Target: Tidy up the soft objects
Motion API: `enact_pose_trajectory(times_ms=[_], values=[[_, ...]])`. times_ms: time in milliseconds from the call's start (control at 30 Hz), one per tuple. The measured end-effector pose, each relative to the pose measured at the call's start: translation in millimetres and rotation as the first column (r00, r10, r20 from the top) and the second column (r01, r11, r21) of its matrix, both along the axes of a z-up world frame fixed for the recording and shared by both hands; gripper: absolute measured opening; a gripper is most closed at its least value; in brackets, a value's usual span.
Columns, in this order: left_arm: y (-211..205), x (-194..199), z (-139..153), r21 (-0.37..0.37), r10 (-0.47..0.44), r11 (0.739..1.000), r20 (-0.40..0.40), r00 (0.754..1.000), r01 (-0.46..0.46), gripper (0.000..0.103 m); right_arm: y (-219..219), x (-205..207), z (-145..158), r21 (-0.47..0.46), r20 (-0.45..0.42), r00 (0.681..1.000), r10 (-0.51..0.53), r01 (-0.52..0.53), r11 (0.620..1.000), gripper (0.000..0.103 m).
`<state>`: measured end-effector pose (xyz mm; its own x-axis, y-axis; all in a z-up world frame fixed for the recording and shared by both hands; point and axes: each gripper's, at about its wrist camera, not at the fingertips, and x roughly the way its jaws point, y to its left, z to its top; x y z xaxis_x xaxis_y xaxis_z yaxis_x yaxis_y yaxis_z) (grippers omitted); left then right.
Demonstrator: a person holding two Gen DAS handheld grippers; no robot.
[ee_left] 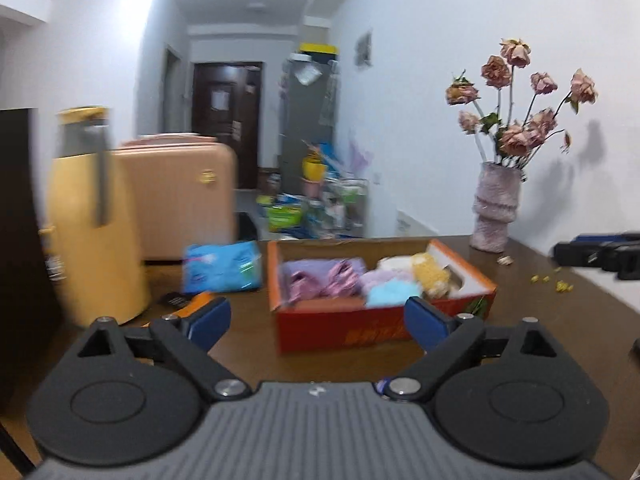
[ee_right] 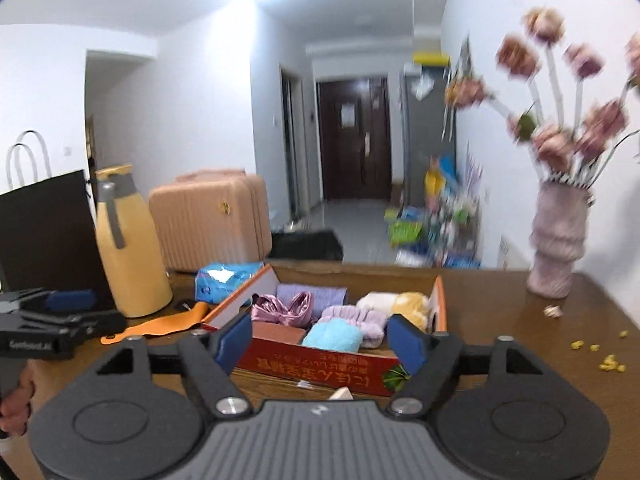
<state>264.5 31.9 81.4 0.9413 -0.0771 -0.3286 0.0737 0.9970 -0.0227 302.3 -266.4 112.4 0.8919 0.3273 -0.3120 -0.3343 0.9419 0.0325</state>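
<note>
A red box (ee_right: 320, 372) is sitting open on the brown table (ee_right: 520, 320), holding the soft things: a pink satin piece (ee_right: 282, 308) and lilac cloth (ee_right: 310, 294) toward the left, a blue towel (ee_right: 334, 334), a lilac headband (ee_right: 356, 318), a white piece (ee_right: 374, 302) and a yellow plush (ee_right: 412, 308) toward the right. The left gripper (ee_left: 318, 322) and right gripper (ee_right: 320, 340) are both hovering before the box, jaws standing apart with nothing between them. A vase (ee_right: 558, 236) is holding dried roses (ee_left: 520, 96).

In the left wrist view, the tall yellow thermos jug (ee_left: 96, 216) at middle left is smeared by blur. In the right wrist view, the dried pink roses (ee_right: 560, 92) at upper right are blurred and cut by the frame's edge; the red cardboard box's (ee_right: 320, 368) print cannot be read.
</note>
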Motion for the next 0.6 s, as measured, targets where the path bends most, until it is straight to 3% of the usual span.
enact_pose_trajectory(times_ms=[133,267,400,600], values=[[-3,-61,-15,0.015,0.058,0.998,0.029,0.998,-0.058,0.100,0,-64,-18,-0.021,0.072,0.997,-0.038,0.040,0.999,0.076],[-3,-107,-30,-0.008,0.069,0.998,0.011,0.998,-0.069,0.101,-4,-118,-45,0.021,0.063,0.997,-0.032,0.031,0.999,0.080],[-3,-123,-37,-0.012,0.069,0.998,-0.012,0.998,-0.069,0.101,-11,-139,-62,0.088,-0.018,1.000,-0.022,0.023,0.996,0.080],[-7,-120,-40,-0.019,0.065,0.998,-0.019,0.998,-0.066,0.101,0,-147,-64,0.054,-0.005,1.000,-0.013,0.013,0.998,0.079]])
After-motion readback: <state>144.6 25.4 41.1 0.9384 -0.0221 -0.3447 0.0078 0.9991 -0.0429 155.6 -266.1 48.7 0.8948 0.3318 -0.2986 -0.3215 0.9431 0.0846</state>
